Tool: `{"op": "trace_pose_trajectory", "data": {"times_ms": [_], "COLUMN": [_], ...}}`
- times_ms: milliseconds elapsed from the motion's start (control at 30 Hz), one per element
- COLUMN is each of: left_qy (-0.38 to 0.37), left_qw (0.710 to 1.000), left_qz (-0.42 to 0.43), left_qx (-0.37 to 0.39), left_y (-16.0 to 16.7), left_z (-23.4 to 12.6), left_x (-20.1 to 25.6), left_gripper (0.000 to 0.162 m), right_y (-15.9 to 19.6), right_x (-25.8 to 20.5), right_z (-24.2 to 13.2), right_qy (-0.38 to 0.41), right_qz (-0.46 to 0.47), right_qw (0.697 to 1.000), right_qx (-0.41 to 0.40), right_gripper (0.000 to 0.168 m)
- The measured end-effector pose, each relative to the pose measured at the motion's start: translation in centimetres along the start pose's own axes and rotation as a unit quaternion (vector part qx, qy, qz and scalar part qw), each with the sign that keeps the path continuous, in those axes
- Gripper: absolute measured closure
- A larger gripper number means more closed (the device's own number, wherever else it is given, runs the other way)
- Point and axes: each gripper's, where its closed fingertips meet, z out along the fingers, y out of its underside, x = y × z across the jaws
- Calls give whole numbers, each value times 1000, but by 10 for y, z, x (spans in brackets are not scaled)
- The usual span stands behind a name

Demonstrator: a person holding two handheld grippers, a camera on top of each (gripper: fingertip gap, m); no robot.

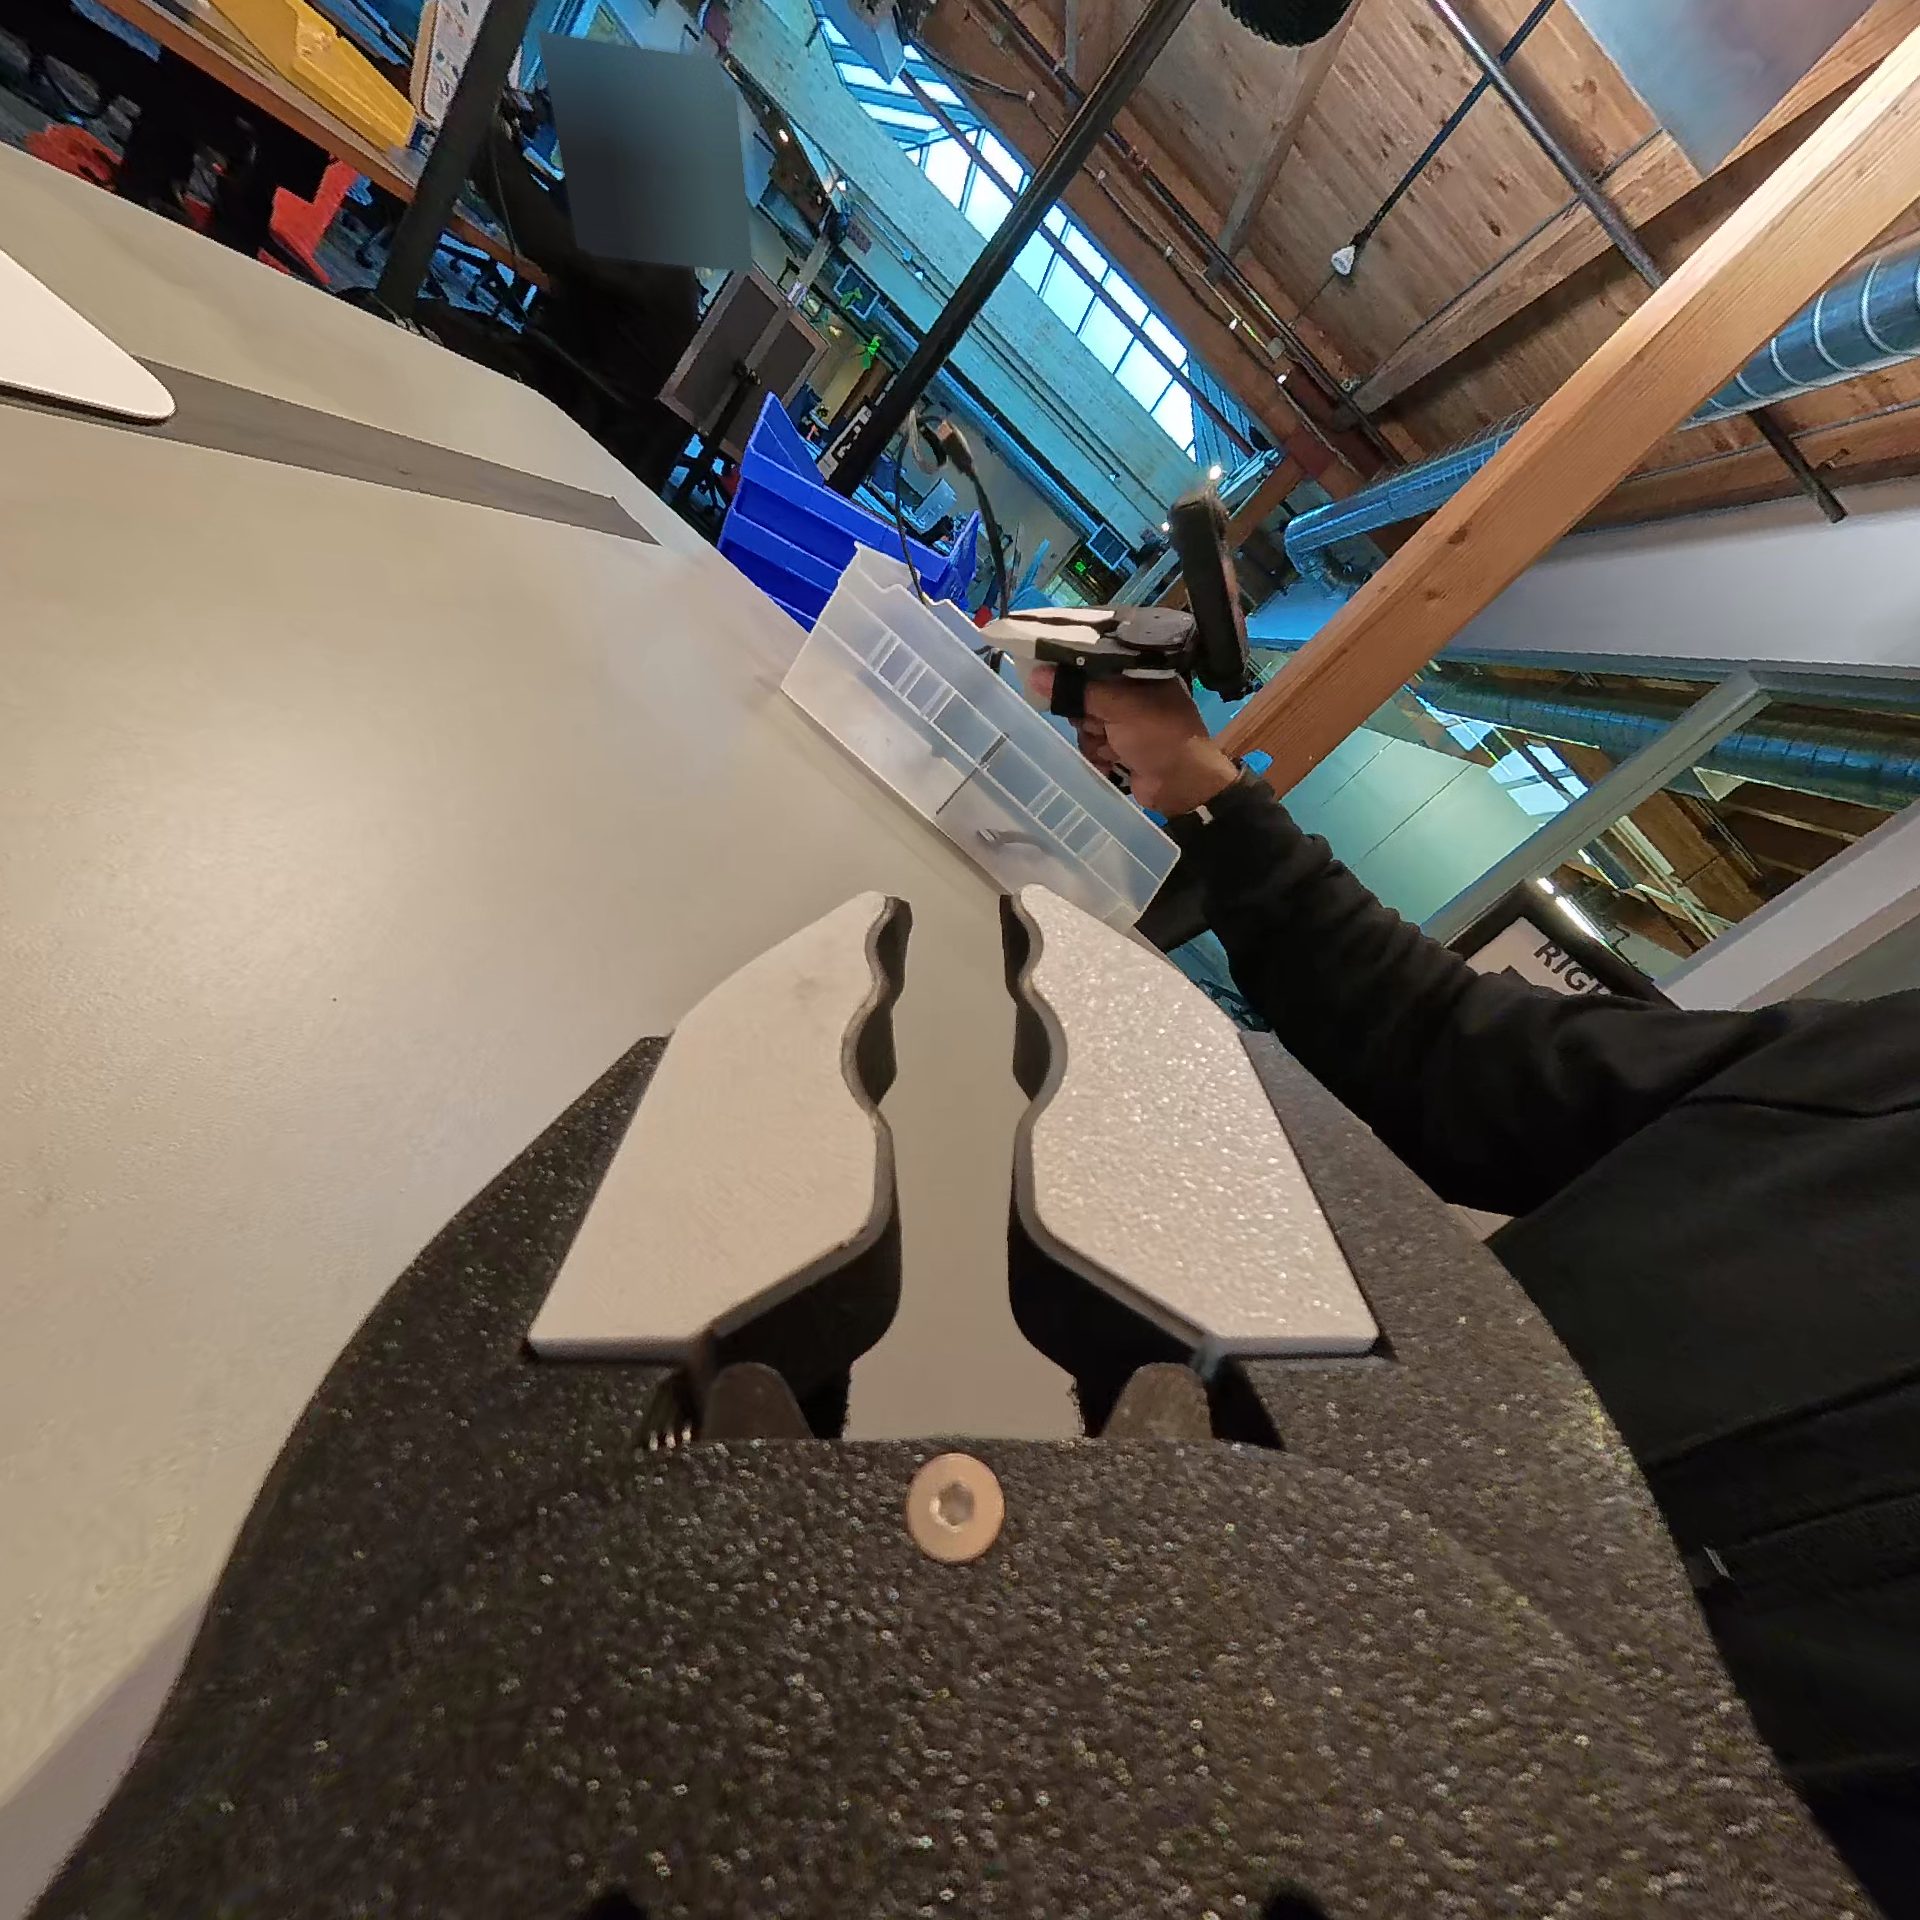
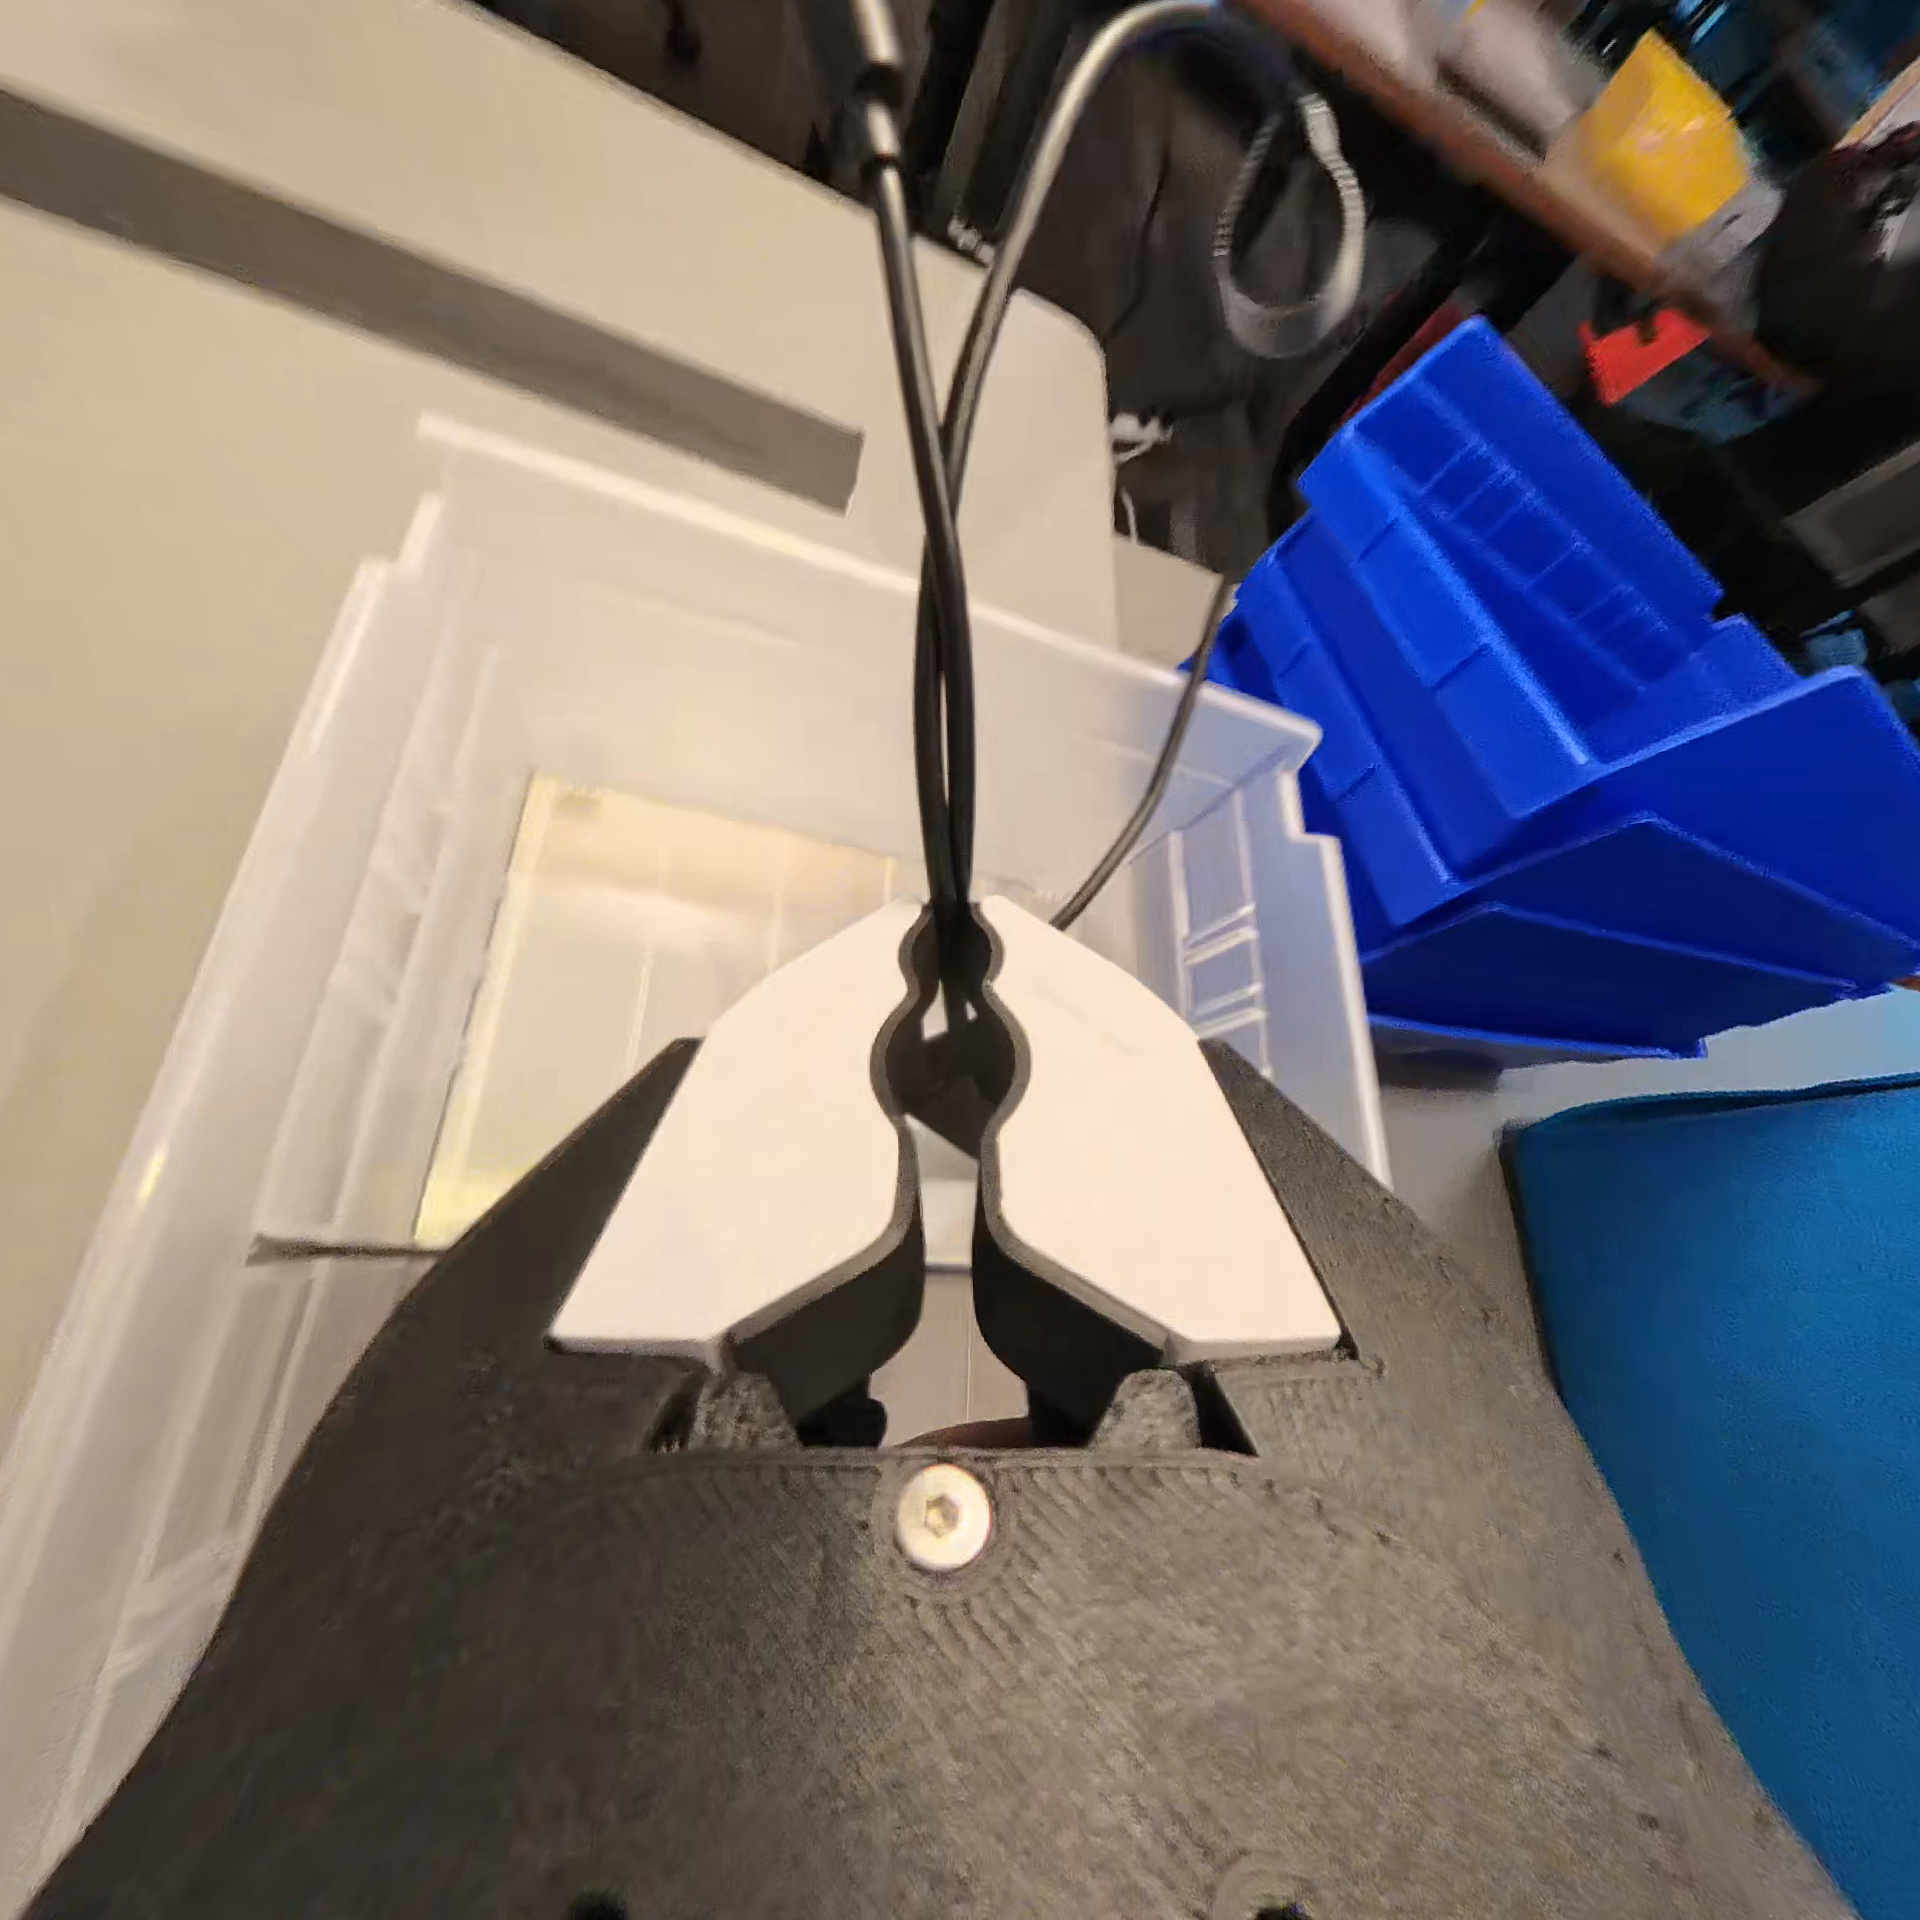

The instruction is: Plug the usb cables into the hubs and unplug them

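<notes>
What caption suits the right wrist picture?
Right gripper shut on black cables above a clear plastic bin.

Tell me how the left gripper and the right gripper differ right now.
The left gripper is open and holds nothing; the right gripper is shut on black cables. The left gripper hovers over bare table; the right gripper is above a clear plastic bin. Both have pale fingers on black bodies.

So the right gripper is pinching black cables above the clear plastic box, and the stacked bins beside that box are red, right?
Not quite: the stacked bins are blue, not red, as the right wrist view shows. The rest holds: the right gripper is pinching black cables above the clear plastic box.
</notes>
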Motion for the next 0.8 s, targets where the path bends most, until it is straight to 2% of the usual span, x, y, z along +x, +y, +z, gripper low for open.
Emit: {"op": "trace_pose_trajectory", "data": {"times_ms": [67, 200, 367, 433, 633, 733, 800], "left_qy": [1, 0, -1, -1, -2, -2, -3], "left_qw": [1000, 1000, 1000, 1000, 999, 999, 999], "left_qz": [0, 5, 6, 4, 4, 5, 3], "left_qx": [-5, -18, -29, -29, -39, -40, -40], "left_y": [1, 6, 9, 9, 12, 12, 12], "left_z": [1, 3, 4, 4, 6, 6, 5], "left_x": [0, 1, 2, 1, 1, 1, 1], "left_gripper": [144, 145, 145, 145, 144, 145, 144], "right_y": [10, 20, 5, -7, -53, -74, -76], "right_x": [-15, -50, -71, -62, -16, -5, -6], "right_z": [1, 1, -17, -22, -7, 16, 34], "right_qy": [-26, -128, -268, -263, -170, -142, -146], "right_qz": [-26, -51, 0, -17, -107, -94, -69], "right_qw": [998, 985, 957, 961, 980, 985, 986], "right_qx": [-45, -102, -108, -82, 12, 36, 27], "right_gripper": [165, 164, 132, 125, 124, 128, 133]}}
